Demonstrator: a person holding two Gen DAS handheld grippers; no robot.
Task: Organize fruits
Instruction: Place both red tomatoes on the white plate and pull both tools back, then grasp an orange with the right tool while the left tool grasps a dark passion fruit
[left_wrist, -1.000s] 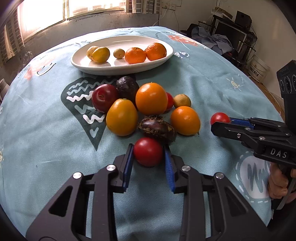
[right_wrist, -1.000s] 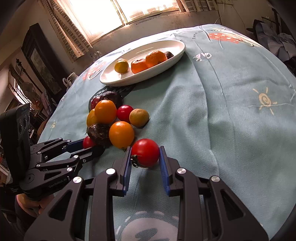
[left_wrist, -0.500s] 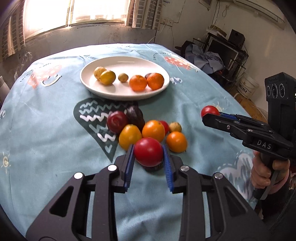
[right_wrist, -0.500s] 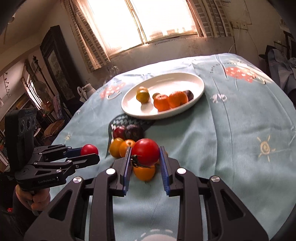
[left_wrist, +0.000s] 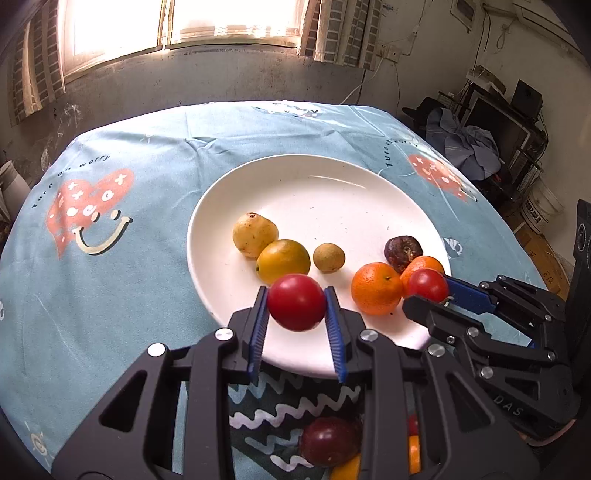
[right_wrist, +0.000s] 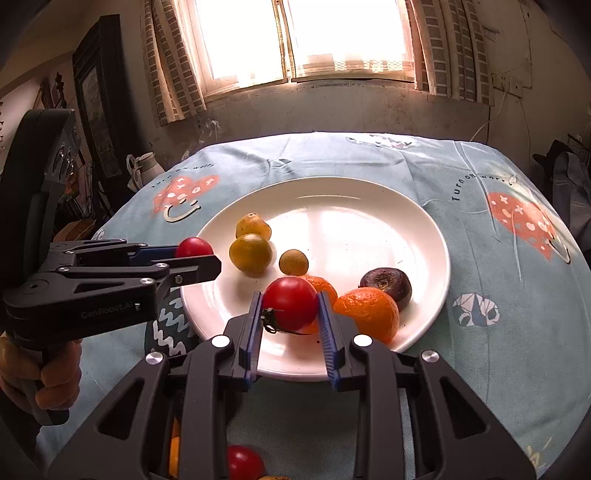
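Above white plate (left_wrist: 207, 206) near rim: left gripper (left_wrist: 296, 310) clamped on red tomato (left_wrist: 296, 307); right gripper (right_wrist: 290, 308) clamped on second red tomato (right_wrist: 290, 303) — both held clear of plate surface. On plate — yellow fruits (left_wrist: 282, 260), two oranges (left_wrist: 376, 288), dark fruit (left_wrist: 402, 250).

Blown-out window (right_wrist: 295, 37) backlights both views; glare on the white plate (right_wrist: 332, 221) below it; sharp focus, heavy fisheye bending, dark corners.
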